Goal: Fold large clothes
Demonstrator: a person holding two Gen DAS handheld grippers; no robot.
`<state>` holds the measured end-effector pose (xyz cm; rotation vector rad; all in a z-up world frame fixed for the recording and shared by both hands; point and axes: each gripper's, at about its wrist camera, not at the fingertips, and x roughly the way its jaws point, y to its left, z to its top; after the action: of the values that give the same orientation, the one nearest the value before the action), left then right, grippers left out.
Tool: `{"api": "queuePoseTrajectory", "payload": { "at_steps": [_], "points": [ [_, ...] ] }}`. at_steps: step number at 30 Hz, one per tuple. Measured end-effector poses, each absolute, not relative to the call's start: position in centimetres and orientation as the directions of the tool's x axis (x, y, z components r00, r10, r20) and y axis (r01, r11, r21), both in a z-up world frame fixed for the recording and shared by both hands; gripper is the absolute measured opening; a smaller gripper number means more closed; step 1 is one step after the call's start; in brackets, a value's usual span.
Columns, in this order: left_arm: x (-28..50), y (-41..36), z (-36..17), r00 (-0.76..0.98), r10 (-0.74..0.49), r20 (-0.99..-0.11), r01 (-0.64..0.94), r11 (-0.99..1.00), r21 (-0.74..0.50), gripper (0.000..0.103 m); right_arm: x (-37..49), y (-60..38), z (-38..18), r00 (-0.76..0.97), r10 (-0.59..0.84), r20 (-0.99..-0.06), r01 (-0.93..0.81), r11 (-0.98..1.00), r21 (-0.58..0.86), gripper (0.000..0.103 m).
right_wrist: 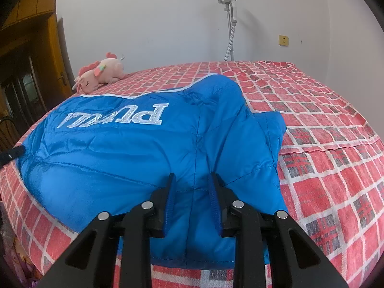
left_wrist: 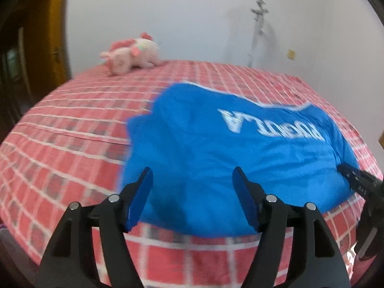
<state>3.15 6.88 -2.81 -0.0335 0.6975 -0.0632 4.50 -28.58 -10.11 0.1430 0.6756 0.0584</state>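
A blue puffy jacket with silver lettering lies on the bed near its front edge; it also shows in the right wrist view. My left gripper is open and empty, just above the jacket's near left part. My right gripper has its jaws partly closed on a fold of the jacket at its near hem, beside a folded-over sleeve. The right gripper also shows in the left wrist view at the jacket's right edge. The left gripper's tip shows in the right wrist view at the far left.
The bed is covered with a red checked sheet, also in the right wrist view. A pink plush toy lies at the far left corner. A garment steamer stand stands by the white wall. A wooden door is left.
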Motion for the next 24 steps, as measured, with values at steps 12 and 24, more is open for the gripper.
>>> {"api": "queuePoseTrajectory", "payload": {
  "at_steps": [12,24],
  "points": [
    [4.5,14.7,-5.3,0.664,-0.188,-0.723,-0.05,0.955,-0.294,0.073,4.4,-28.4,-10.0,0.779,0.097,-0.619,-0.008,0.989,0.146,0.028],
    [7.8,13.4,-7.9,0.569,-0.281,-0.773,-0.03,0.932,-0.361,0.072,4.9,-28.2,-9.9,0.762,0.078,-0.643,0.019,0.99,0.143,0.028]
  ]
}}
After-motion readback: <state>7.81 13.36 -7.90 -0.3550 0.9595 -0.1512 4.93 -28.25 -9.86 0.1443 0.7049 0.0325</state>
